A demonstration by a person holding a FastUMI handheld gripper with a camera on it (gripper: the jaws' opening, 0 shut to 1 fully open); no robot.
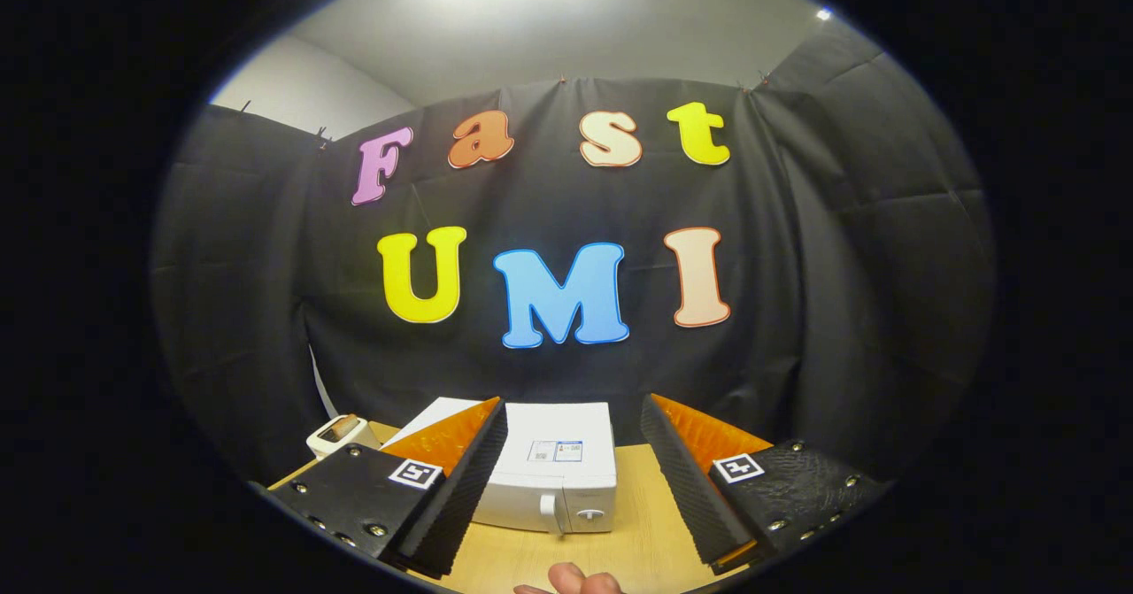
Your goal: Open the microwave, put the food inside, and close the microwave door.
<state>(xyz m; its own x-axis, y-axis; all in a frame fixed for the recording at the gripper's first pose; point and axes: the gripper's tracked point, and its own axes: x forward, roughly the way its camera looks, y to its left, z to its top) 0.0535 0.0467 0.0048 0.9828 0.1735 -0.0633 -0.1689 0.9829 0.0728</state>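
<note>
The microwave (553,479) was white, with a small pale label carrying a blue patch on its top. It stood on a light wood-coloured table (642,523). To the microwave's left sat a cream-white container (341,435) holding something brown. The gripper (575,426) had black, ribbed fingers (469,479) backed in orange, set wide apart, each base bearing a black-and-white square marker (416,473). Behind the microwave hung black cloth (841,311).
</note>
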